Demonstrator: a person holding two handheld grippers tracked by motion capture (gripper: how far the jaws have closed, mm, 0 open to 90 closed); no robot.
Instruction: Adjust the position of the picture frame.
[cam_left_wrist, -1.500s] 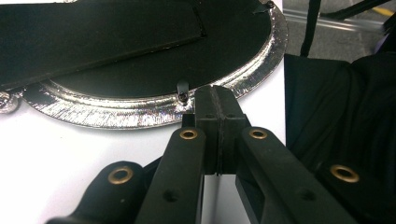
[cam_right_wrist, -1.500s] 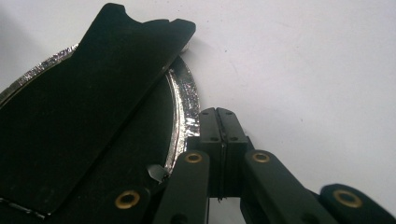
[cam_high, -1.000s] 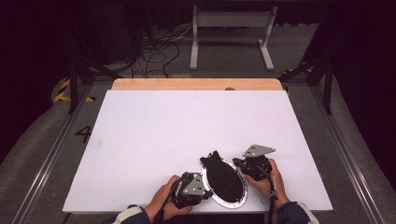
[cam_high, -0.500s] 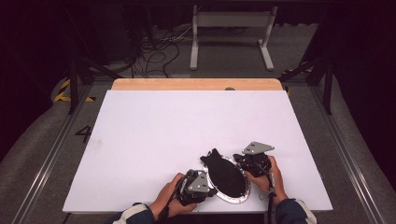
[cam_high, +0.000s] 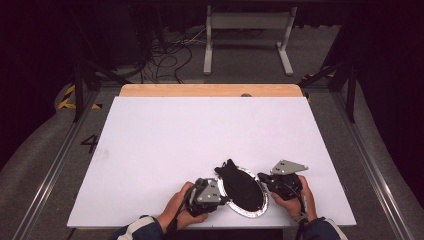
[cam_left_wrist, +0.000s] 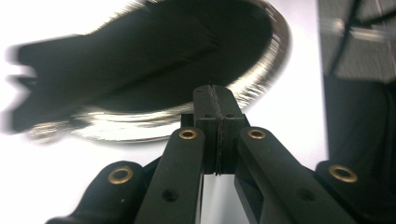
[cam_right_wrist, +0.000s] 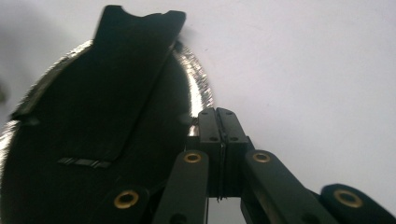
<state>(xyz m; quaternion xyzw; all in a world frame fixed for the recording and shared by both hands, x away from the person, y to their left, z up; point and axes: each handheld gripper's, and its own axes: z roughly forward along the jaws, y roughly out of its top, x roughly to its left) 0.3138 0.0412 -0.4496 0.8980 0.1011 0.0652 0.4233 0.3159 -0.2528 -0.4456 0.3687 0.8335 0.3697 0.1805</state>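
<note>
I have both tools down at the near edge of the desk (cam_high: 150, 145), toward its right half, one on each side of an oval black dish with a shiny silver rim (cam_high: 243, 189). A flat black piece with a notched end lies across the dish and sticks out past its far rim; I cannot tell what it is made of.

My left gripper (cam_high: 216, 191) sits at the dish's left side. In the left gripper view, the left gripper (cam_left_wrist: 216, 100) has its jaws pressed flat together, tips right at the silver rim (cam_left_wrist: 261, 79), with nothing between them that I can see. That view is blurred on its left side.

My right gripper (cam_high: 266, 181) sits at the dish's right side. In the right gripper view, the right gripper (cam_right_wrist: 217, 122) is likewise clenched, pads meeting in a thin seam, tips touching or just beside the bright rim (cam_right_wrist: 198, 88). Whether either pair pinches the rim's edge, I cannot tell.
</note>
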